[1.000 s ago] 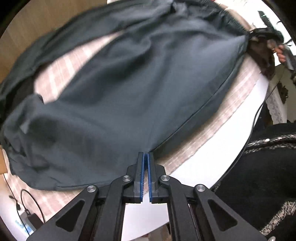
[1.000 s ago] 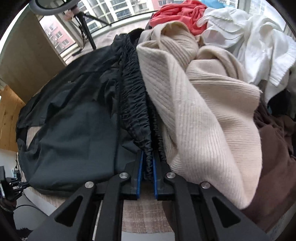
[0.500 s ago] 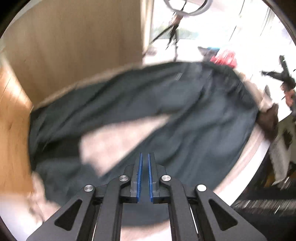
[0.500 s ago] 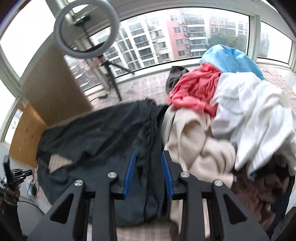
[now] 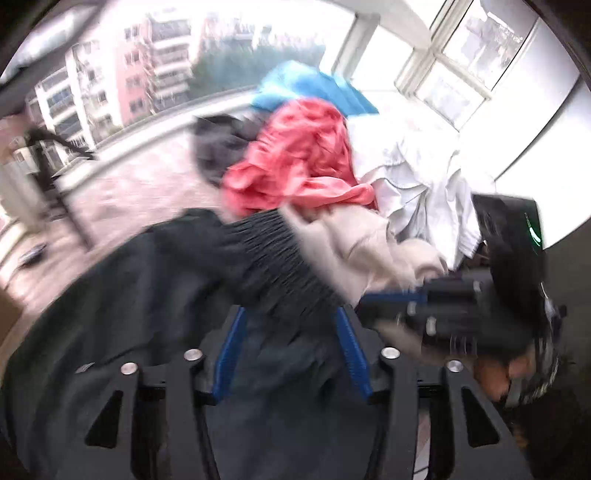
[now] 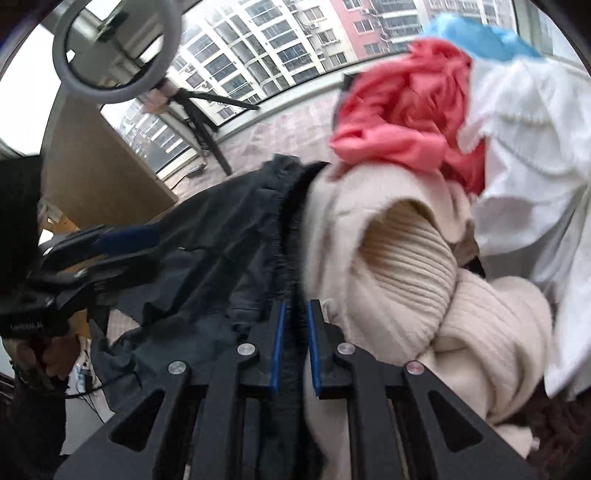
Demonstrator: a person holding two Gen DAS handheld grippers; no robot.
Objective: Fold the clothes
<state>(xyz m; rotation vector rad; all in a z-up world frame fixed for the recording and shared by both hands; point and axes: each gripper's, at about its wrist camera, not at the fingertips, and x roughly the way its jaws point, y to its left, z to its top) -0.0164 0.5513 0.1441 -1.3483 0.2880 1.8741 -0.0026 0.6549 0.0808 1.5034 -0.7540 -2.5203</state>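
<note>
Folding has barely begun: the dark grey elastic-waisted trousers (image 6: 229, 236) lie unfolded, right gripper (image 6: 294, 314) just clamped on the waistband, left gripper (image 5: 291, 325) just spread wide around it.

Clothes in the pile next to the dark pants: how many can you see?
4: a cream sweater beside the dark pants, a red garment above it, a white one at right, and a blue one on top. More may be buried.
</note>
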